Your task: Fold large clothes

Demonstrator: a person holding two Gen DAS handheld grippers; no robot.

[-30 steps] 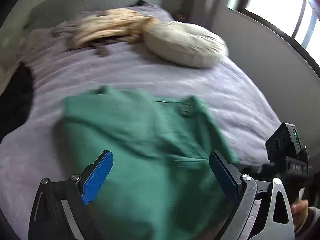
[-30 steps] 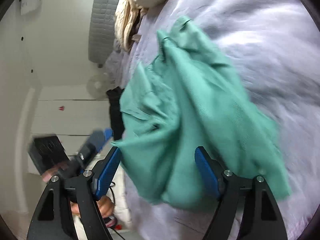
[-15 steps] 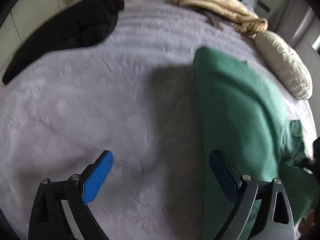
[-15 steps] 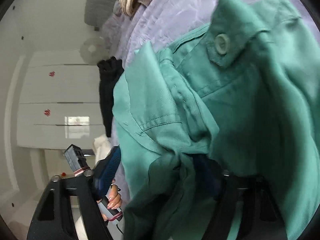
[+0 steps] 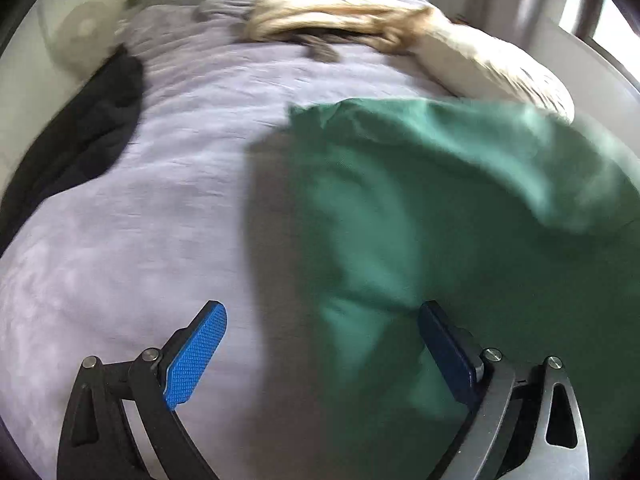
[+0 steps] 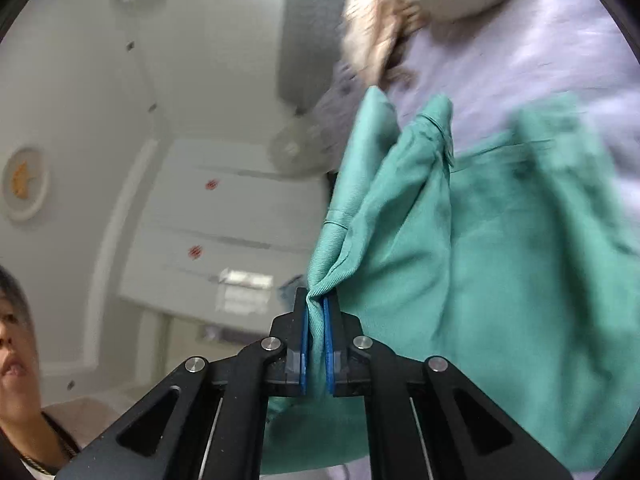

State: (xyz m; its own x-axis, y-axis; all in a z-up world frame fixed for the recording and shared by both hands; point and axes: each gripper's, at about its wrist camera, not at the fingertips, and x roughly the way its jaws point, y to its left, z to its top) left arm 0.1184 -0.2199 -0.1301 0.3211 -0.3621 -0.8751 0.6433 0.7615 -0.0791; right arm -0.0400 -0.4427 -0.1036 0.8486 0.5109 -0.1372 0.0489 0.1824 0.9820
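Grippers are working over the lavender bed. Spreading from centre toward three o'clock in the left wrist view, the green garment is lying bunched, no fold yet made. Left gripper is gaping wide, empty; right gripper, jaws just closing, is pinching a green edge.

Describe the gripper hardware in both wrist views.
Left gripper: black linkage arms with silver pivot screws and triangular cutouts, fingers faced with blue knurled pads. Right gripper: the same black frame, silver screws and thin blue pads. No cables or markings visible.
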